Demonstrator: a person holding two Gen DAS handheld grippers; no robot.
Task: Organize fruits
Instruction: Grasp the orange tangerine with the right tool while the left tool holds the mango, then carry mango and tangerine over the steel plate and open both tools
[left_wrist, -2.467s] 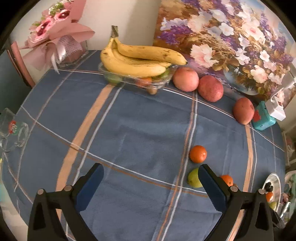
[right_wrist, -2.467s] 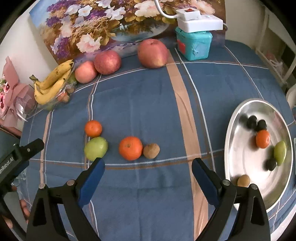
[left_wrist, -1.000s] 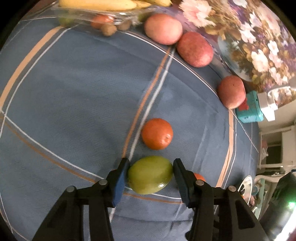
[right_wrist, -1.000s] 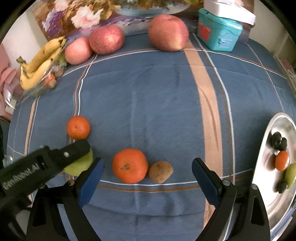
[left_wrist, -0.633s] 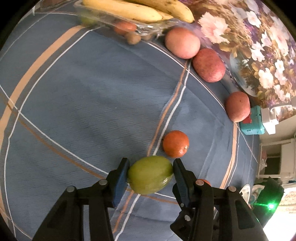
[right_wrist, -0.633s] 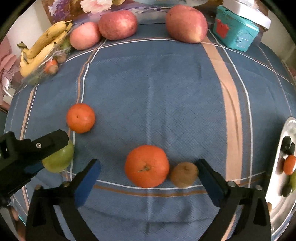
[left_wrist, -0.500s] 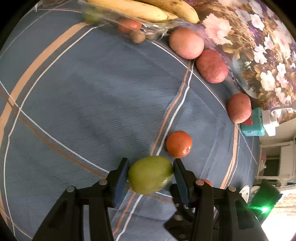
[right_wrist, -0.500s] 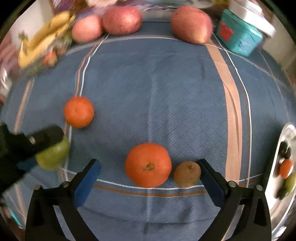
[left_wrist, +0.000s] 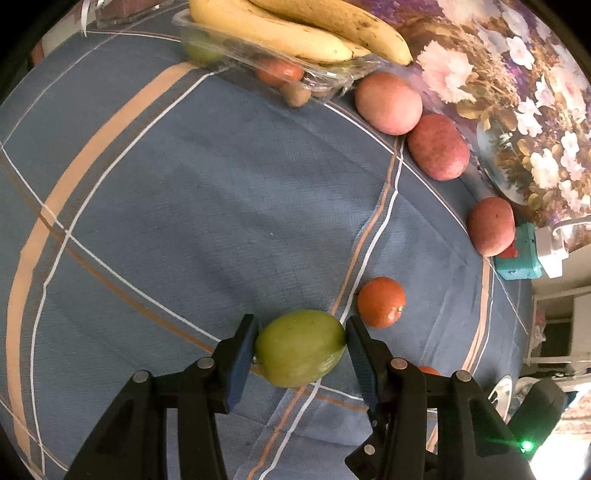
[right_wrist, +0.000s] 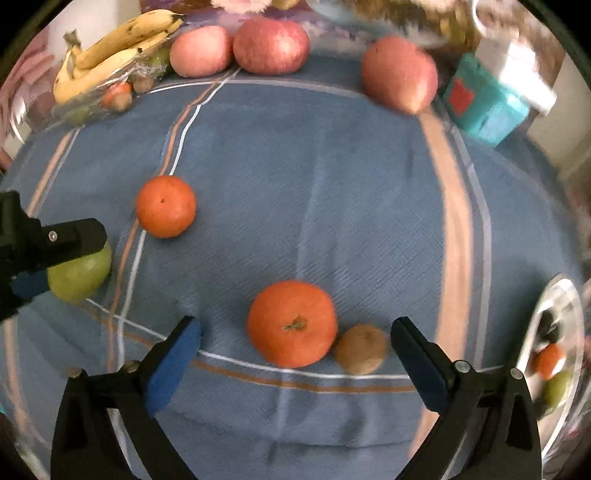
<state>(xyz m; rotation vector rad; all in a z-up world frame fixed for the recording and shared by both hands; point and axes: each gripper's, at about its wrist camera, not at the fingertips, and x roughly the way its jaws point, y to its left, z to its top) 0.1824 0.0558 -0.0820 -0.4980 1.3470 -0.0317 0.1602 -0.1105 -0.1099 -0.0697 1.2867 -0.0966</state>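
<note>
room: blue plaid cloth (right_wrist: 314, 177) bare mid-table, apples (left_wrist: 388, 103) and bananas (left_wrist: 295, 33) along far edge, steel plate (right_wrist: 569, 295) at right edge | left gripper (left_wrist: 300, 345) pinching smooth green fruit (left_wrist: 300, 349), orange (left_wrist: 380, 302) just beside | right gripper (right_wrist: 295, 332) spread around dimpled big orange (right_wrist: 291, 323) and fuzzy kiwi (right_wrist: 361, 349), which touch

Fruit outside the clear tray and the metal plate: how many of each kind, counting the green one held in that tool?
Red apples: 3
Oranges: 2
Brown kiwi-like fruit: 1
Green fruit, gripped by the left tool: 1
Total: 7
</note>
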